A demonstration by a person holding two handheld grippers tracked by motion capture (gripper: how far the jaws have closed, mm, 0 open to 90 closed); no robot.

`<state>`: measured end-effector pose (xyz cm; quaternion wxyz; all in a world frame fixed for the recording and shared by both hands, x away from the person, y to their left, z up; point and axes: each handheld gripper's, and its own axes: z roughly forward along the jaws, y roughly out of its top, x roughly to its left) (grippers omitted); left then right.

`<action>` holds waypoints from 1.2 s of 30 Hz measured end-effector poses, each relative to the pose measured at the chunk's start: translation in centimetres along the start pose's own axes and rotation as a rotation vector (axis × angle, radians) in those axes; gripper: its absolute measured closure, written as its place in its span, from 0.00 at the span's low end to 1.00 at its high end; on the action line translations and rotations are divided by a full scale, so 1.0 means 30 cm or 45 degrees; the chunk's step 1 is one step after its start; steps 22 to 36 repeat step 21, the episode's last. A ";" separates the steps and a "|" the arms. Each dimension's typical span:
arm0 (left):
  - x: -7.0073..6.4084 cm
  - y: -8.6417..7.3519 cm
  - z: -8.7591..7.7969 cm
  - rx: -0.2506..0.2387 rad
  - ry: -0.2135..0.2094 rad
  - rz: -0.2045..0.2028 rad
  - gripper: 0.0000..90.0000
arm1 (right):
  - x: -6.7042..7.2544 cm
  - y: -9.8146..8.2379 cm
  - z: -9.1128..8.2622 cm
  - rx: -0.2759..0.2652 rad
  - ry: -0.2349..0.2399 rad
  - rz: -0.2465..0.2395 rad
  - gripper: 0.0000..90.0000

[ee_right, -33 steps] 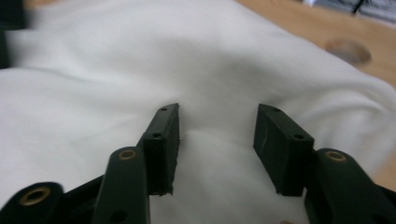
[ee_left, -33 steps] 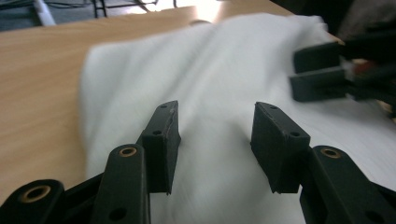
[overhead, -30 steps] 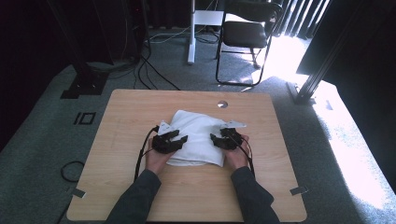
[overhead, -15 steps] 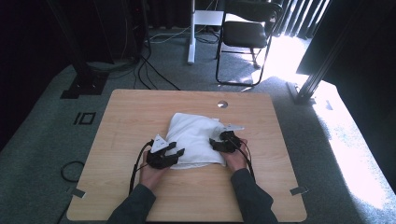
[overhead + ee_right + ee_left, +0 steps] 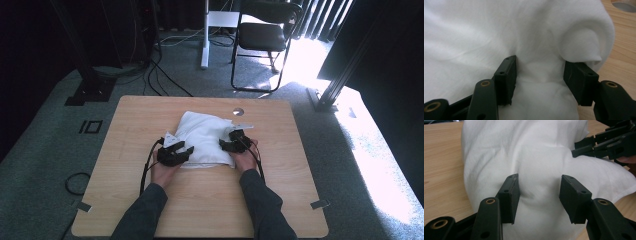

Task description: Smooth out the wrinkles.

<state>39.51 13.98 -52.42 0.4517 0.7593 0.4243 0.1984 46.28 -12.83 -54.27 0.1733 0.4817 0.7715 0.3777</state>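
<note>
The two black pads of the left gripper (image 5: 540, 197) stand apart with a soft bulge of the one white folded cloth (image 5: 531, 157) between them. The cloth fills the gap and both pads press into it. The right gripper (image 5: 544, 80) does the same at the other side: its two pads are apart and squeeze a thick fold of cloth. Each gripper sits in one hand, two hands in all, left hand (image 5: 165, 172) and right hand (image 5: 246, 159). The cloth lies in the middle of the one light wooden table (image 5: 150, 110), near one small round silver hole (image 5: 238, 111).
</note>
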 end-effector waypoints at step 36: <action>0.128 -0.030 -0.342 -0.093 0.076 -0.091 0.49 | -0.139 -0.162 -0.393 -0.192 -0.073 0.035 0.33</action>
